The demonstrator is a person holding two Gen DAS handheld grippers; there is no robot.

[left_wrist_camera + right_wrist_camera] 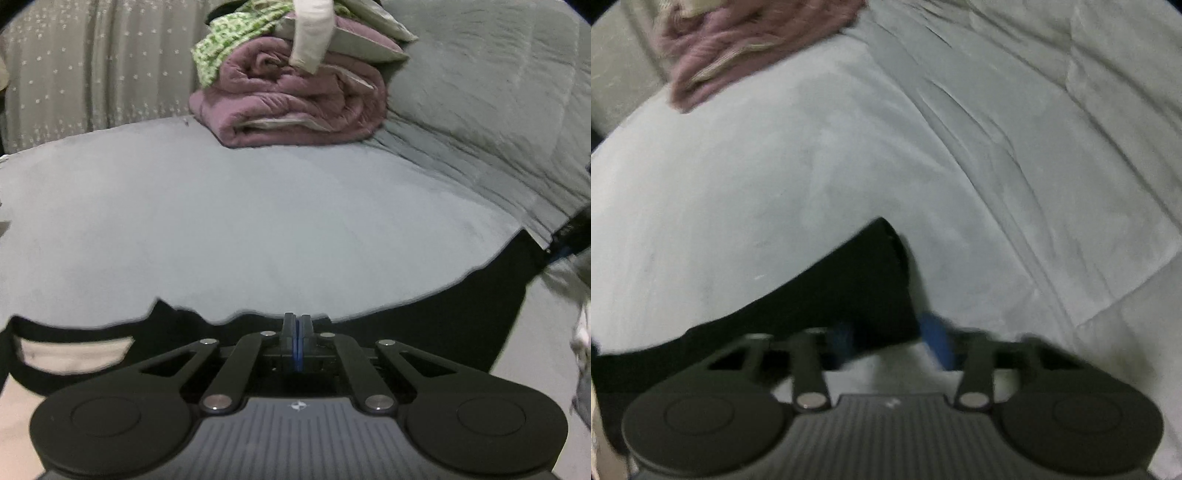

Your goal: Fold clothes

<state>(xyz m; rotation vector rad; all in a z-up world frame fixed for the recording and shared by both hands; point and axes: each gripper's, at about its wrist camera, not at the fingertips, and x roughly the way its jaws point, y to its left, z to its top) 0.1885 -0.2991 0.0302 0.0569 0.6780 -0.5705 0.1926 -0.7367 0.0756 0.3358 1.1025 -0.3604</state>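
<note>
A black garment (424,325) lies stretched across the near part of the grey bed sheet (258,229), its upper edge wavy. My left gripper (297,321) is shut at that edge, its blue pads pressed together on the cloth. In the right wrist view a corner of the black garment (857,280) points up over the sheet (775,177). My right gripper (888,336) stands over that corner, slightly open, with its blue pads (936,339) apart and the cloth between them. That view is blurred.
A rolled mauve quilt (295,107) with a green patterned cloth (236,40) and pale folded pieces on top sits at the back of the bed. A grey-green quilt (480,110) covers the right side. A dotted fabric (92,74) hangs at the back left.
</note>
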